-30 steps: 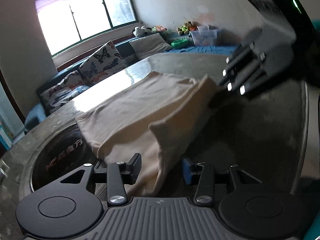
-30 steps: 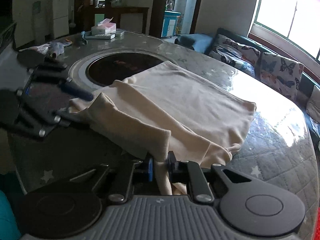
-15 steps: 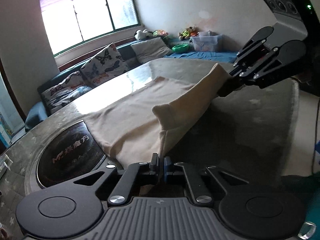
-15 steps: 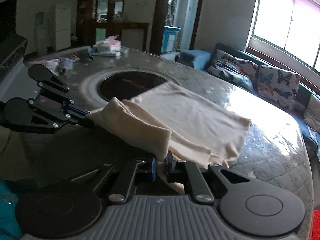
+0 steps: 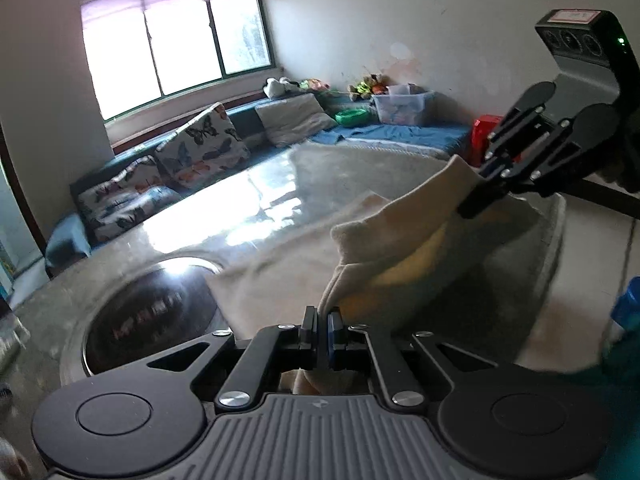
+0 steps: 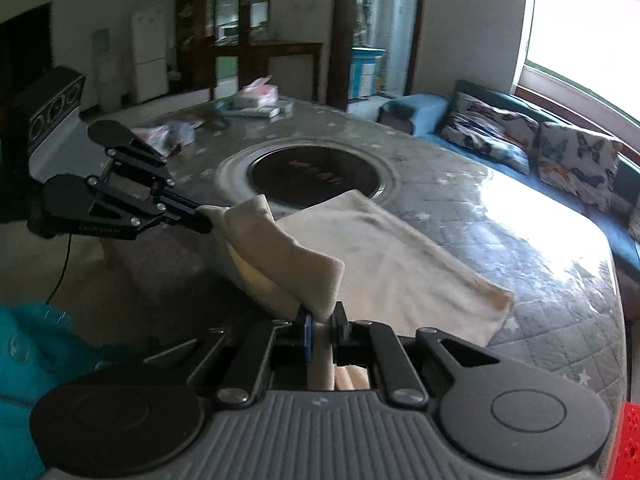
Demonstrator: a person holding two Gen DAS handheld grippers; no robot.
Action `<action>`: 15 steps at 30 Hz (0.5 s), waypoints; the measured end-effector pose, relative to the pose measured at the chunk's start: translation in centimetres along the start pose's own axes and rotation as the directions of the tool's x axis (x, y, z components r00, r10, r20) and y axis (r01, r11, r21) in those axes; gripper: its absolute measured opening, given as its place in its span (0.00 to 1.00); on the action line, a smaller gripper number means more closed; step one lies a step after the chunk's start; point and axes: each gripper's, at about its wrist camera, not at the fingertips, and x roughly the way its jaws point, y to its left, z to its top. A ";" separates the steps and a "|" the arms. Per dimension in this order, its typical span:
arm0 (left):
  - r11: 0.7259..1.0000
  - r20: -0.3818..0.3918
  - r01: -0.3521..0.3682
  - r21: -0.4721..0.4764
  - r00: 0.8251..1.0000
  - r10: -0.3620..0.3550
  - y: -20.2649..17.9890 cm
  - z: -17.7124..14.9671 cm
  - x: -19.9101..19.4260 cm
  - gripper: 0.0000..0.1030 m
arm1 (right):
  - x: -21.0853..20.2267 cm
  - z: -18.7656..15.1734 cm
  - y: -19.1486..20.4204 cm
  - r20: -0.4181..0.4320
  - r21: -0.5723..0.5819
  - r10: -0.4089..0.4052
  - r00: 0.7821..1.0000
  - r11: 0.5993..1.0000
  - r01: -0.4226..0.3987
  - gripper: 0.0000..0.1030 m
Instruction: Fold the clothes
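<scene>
Two tongs pinching beige cloth: your left tongs (image 5: 323, 330) clamp near corner, right tongs (image 6: 321, 330) clamp other; cloth (image 6: 384, 256) lifted edge, rest on counter (image 6: 520, 216), 12 o'clock.

Cream garment (image 6: 384, 256) – grey star-print table cover (image 6: 520, 216) – butterfly-patterned cushions (image 6: 576, 160), blue sofa (image 6: 412, 108).

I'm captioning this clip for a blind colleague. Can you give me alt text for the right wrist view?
The right gripper pinches one corner of a cream cloth while the left gripper pinches another, the edge between them raised above a grey quilted table. The rest of the cloth lies flat beside a round black hob, with a sofa and butterfly cushions behind.
</scene>
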 end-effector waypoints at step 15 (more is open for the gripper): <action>0.989 -0.126 -0.123 -0.076 0.986 0.113 7.5 4.9 17.5 0.06 | 12.1 4.2 -11.8 -0.073 0.184 -0.152 0.986 0.969 0.163 0.08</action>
